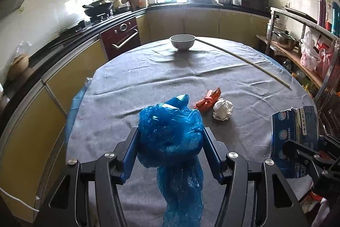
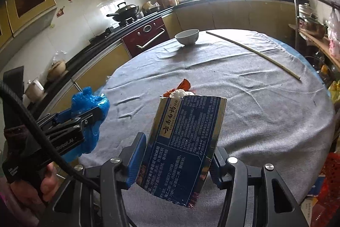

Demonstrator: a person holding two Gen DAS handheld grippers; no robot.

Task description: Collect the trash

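My left gripper [image 1: 170,137] is shut on a crumpled blue plastic bag [image 1: 170,131], whose tail hangs down between the arms. In the right wrist view the same bag [image 2: 89,103] shows at the left, held above the table edge. My right gripper [image 2: 178,152] is shut on a flattened dark blue carton [image 2: 184,142] with printed text, held upright above the table; it also appears at the right as the carton [image 1: 295,137]. On the grey cloth lie an orange wrapper [image 1: 207,100] and a white crumpled paper ball [image 1: 222,109], partly hidden behind the carton in the right wrist view.
A round table with a grey cloth [image 1: 148,82] carries a white bowl [image 1: 182,41] at the far side and a long thin stick [image 1: 244,59]. Kitchen counters with a wok [image 1: 98,6] run along the left and back. A cluttered shelf rack [image 1: 301,44] stands at the right.
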